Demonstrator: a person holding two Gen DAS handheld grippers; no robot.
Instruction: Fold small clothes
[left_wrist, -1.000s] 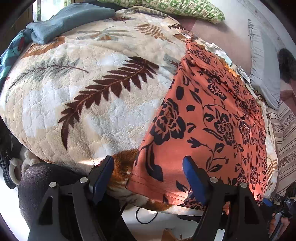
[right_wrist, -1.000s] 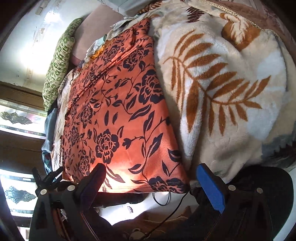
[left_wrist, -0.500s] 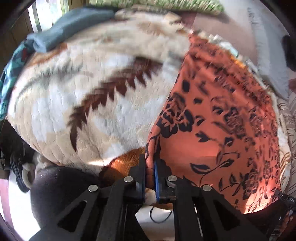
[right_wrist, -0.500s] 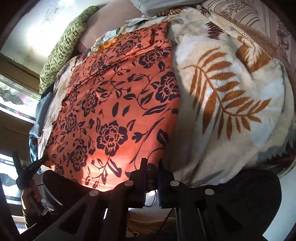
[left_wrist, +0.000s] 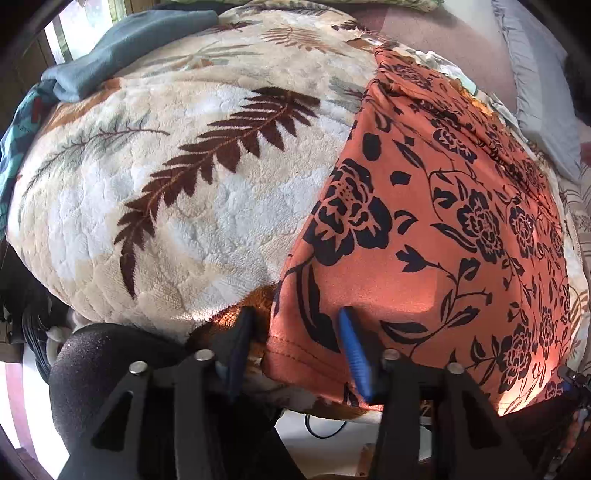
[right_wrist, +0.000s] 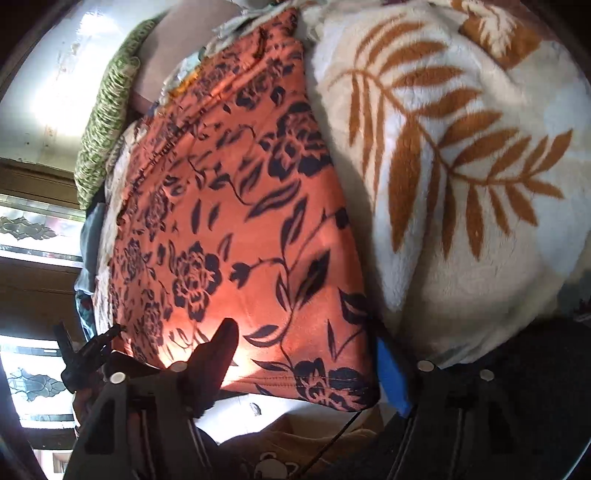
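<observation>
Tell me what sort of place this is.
Most likely a bedroom: a plush leaf-print blanket covers what seems a bed, with a green pillow at its far end and a grey pillow alongside.

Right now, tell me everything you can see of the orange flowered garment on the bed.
The orange garment is thin cloth printed with black roses, leaves and vines. It lies spread nearly flat, right of a brown fern on the cream fleece blanket, its stitched hem at the bed's near edge, its far end gathered in wrinkles. The left gripper straddles one hem corner and the right gripper the other; both are opening, their fingers not visibly pinching the cloth.
</observation>
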